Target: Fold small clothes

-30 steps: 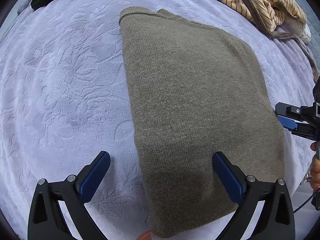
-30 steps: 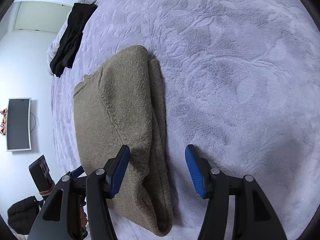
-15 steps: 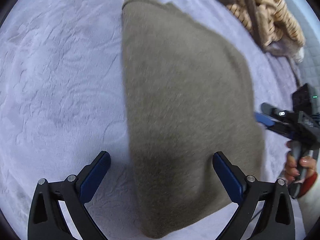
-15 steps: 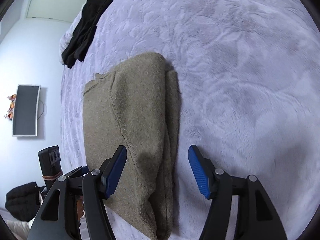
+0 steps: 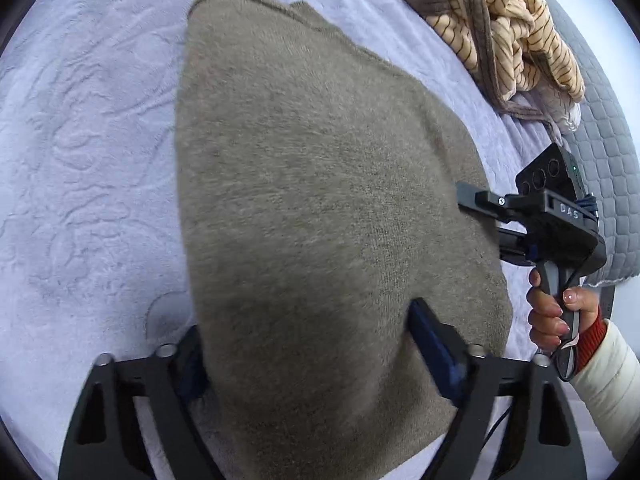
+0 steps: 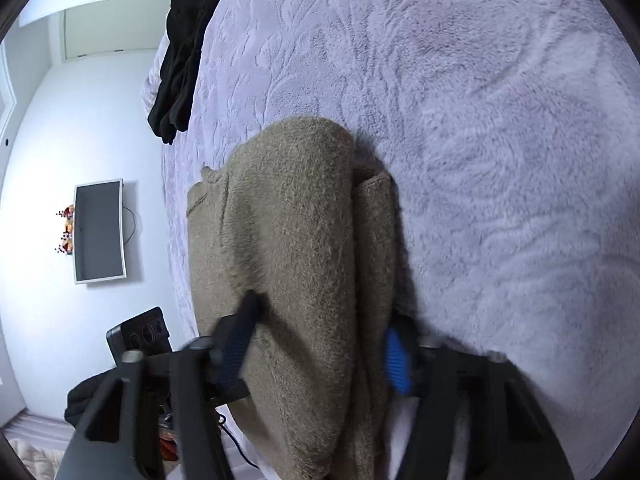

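A folded olive-brown knit sweater [image 5: 320, 200] lies on the lilac fleece blanket [image 5: 80, 160]; it also shows in the right wrist view [image 6: 296, 248]. My left gripper [image 5: 304, 356] straddles the sweater's near edge, fingers open, the cloth between them. My right gripper [image 6: 320, 344] straddles the sweater's thick folded right edge, fingers open around it. The right gripper [image 5: 480, 216] shows in the left wrist view, its tip hidden at the sweater's right edge.
A crumpled cream striped garment [image 5: 500, 28] lies at the far right beside a grey quilted cover [image 5: 608, 168]. A black garment [image 6: 180, 60] lies at the blanket's far left edge. A wall screen [image 6: 98, 232] hangs beyond the bed.
Both grippers moved forward onto the sweater, so its near and right edges now lie between their fingers. The sweater's near edge appears lifted closer to the left camera.
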Action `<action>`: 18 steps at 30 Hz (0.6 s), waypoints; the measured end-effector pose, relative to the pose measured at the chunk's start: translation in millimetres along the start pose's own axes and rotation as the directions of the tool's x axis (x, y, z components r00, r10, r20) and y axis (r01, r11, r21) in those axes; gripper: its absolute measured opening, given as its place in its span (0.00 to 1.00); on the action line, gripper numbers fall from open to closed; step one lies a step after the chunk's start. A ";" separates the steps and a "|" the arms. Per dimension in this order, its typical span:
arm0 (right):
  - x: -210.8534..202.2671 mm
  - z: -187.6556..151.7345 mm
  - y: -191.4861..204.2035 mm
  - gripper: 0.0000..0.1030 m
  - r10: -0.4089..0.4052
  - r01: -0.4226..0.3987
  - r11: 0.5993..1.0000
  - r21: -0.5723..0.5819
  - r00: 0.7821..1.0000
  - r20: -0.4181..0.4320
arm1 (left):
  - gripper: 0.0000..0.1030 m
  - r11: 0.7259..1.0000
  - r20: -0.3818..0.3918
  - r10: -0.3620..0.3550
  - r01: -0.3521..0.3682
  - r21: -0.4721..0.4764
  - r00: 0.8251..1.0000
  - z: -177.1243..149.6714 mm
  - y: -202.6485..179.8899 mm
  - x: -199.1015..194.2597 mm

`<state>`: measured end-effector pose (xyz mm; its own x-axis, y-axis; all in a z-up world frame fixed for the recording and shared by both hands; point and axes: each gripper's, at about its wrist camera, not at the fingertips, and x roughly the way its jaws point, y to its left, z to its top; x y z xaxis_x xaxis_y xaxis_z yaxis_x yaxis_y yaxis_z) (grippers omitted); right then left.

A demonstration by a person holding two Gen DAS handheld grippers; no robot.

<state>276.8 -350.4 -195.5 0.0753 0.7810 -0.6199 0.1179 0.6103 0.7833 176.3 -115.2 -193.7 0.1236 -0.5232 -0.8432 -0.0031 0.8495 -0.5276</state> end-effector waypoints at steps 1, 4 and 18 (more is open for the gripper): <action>-1.9 -2.0 2.6 0.32 0.010 -0.010 1.000 0.002 1.000 0.010 | 0.66 1.000 0.013 -0.014 0.014 -0.004 1.000 -1.5 2.6 -5.4; -7.3 -9.1 13.3 0.28 0.049 -0.049 0.999 0.002 0.998 0.034 | 0.58 0.999 0.037 -0.050 0.050 -0.014 0.998 -1.4 4.2 -18.5; -9.8 -63.4 105.4 0.28 0.149 -0.145 0.987 -0.067 0.987 0.060 | 0.56 0.992 0.152 -0.117 0.110 0.054 0.981 -45.8 9.4 -117.8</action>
<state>225.7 -285.4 -103.9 0.1514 0.8537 -0.4982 0.0389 0.4985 0.8660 116.3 -48.7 -104.1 0.2720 -0.6028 -0.7501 0.0640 0.7891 -0.6109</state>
